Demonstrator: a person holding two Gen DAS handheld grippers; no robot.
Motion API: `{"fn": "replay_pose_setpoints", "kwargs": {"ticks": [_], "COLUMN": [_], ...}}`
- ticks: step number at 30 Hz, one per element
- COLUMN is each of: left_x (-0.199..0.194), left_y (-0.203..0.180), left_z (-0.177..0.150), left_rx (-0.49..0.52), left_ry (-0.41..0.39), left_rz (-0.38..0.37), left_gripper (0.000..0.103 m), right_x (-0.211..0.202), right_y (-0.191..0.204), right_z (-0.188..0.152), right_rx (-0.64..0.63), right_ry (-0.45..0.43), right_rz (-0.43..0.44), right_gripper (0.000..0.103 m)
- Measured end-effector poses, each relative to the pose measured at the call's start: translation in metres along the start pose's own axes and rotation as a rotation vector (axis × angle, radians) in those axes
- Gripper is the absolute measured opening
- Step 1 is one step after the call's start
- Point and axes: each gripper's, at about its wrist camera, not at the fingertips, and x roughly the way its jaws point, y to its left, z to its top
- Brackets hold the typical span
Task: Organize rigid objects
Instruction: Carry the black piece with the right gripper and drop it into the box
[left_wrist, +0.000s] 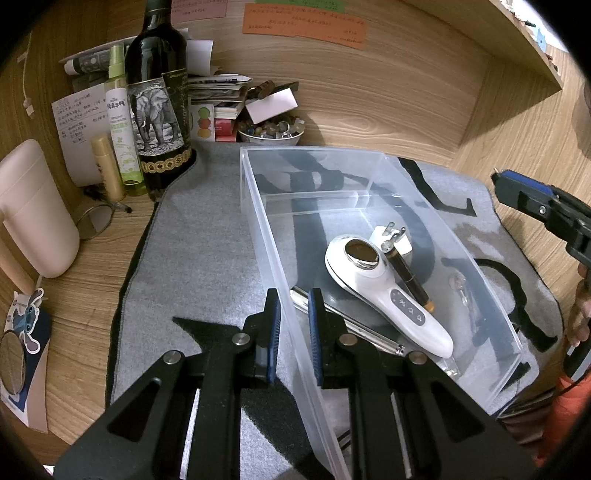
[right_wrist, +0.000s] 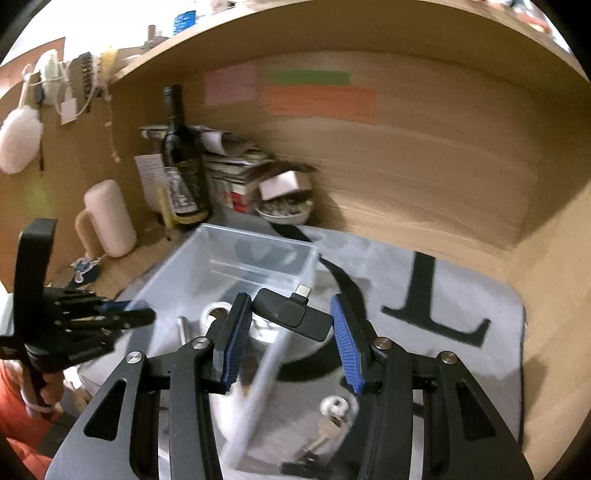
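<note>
**Mia:** What is the right gripper (right_wrist: 291, 332) holding?

**Ben:** A small black gadget (right_wrist: 291, 314) with a silver plug on top. The two blue pads squeeze it from both sides. It hangs in the air over the near edge of the clear box (right_wrist: 258, 240).

**Mia:** How is that gripper tipped?

**Ben:** It points forward and down a bit. The view from it is smeared.

**Mia:** And the left gripper (left_wrist: 294, 332)?

**Ben:** Its jaws are almost shut, one on each side of the box's thin wall. I cannot tell if the pads press the wall. It points down at a slant.

**Mia:** What is in the box?

**Ben:** A white massager (left_wrist: 384, 291) with a shiny round head and grey buttons. A black pen (left_wrist: 406, 275) lies just beside it, touching it. A white plug (left_wrist: 391, 236) sits behind them. A silver bar (left_wrist: 347, 321) lies under the massager.

**Mia:** What is under the box?

**Ben:** A grey mat (left_wrist: 195, 240) with big black letters. I can read an "L".

**Mia:** Any other words?

**Ben:** The dark bottle (left_wrist: 159, 107) has an elephant on its label. The green spray bottle (left_wrist: 120, 122) and the paper notes have writing too small to read.
</note>
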Motion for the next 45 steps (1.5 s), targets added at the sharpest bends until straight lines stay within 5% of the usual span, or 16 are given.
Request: {"fn": "replay_pose_setpoints", "kwargs": {"ticks": [28, 45], "left_x": [0.000, 0.000], "left_y": [-0.002, -0.003], "left_z": [0.001, 0.001], "left_rx": [-0.005, -0.004], "left_ry": [-0.001, -0.001], "left_rz": [-0.002, -0.002], "left_gripper": [0.015, 0.015], "right_x": [0.075, 0.063], "right_y": [0.069, 0.063], "right_z": [-0.024, -0.019], "right_rx": [-0.226, -0.191], "right_ry": [0.305, 0.256], "right_rz": [0.128, 0.115], "right_gripper": [0.041, 0.053]}}
